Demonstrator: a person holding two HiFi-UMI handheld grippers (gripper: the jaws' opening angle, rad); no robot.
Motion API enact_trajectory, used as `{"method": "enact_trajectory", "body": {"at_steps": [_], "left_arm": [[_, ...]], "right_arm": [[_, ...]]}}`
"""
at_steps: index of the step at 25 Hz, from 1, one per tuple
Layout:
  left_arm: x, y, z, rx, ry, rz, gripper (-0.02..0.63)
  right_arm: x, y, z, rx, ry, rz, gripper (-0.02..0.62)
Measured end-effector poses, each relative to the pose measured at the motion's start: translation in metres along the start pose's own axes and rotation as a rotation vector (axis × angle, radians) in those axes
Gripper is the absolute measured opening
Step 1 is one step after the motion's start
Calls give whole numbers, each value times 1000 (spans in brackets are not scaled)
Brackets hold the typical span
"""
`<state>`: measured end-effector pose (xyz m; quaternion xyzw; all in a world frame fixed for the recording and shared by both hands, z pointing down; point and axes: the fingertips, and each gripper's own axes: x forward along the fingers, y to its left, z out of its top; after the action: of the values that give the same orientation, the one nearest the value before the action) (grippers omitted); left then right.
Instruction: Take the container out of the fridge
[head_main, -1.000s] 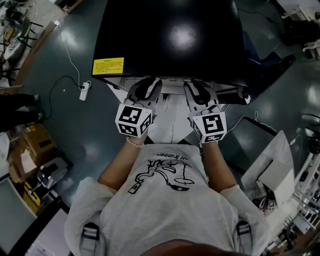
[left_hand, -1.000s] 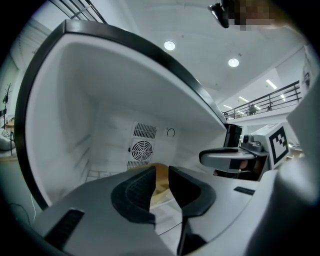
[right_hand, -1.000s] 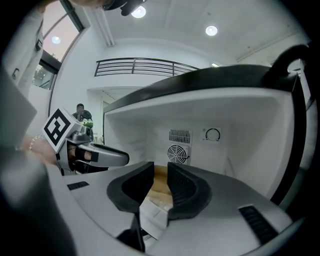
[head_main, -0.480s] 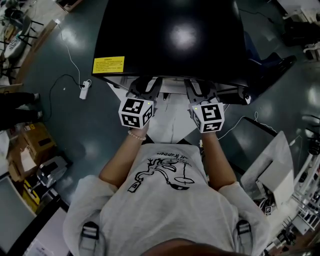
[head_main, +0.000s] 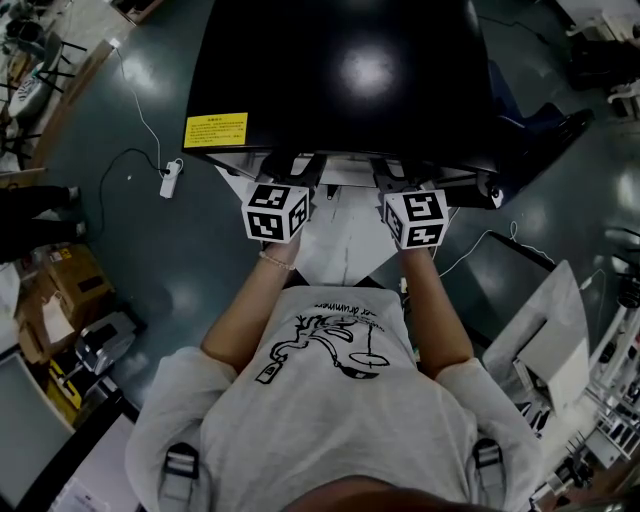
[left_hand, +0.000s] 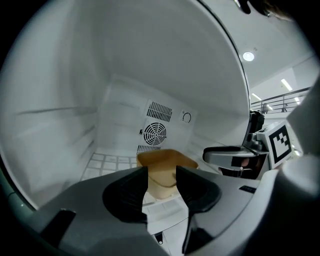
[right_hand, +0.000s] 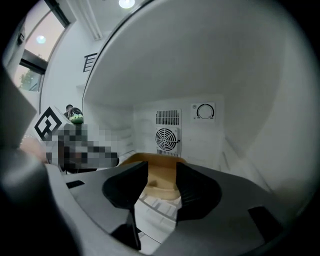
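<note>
Both jaw pairs: opening, pressing nothing.
Container (left_hand: 167, 159): on fridge shelf (left_hand: 107, 162), ahead of your left gripper (left_hand: 162, 171) and right gripper (right_hand: 162, 172).

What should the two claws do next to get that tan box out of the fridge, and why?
Probably ease both further in. The left gripper and right gripper have their jaws opening with nothing between the pads yet. The tan container sits ahead of them on the shelf, untouched.
</note>
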<state>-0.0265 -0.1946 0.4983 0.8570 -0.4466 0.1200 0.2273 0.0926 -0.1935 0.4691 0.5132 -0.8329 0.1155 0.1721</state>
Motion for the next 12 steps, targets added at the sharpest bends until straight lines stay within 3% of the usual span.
{"method": "enact_trajectory", "body": {"at_steps": [6, 12], "left_arm": [[8, 5, 0, -32, 0, 7, 215], [15, 14, -7, -51, 55, 33, 215]], "right_arm": [[10, -6, -3, 29, 18, -15, 216], [20, -11, -7, 39, 41, -17, 230]]}}
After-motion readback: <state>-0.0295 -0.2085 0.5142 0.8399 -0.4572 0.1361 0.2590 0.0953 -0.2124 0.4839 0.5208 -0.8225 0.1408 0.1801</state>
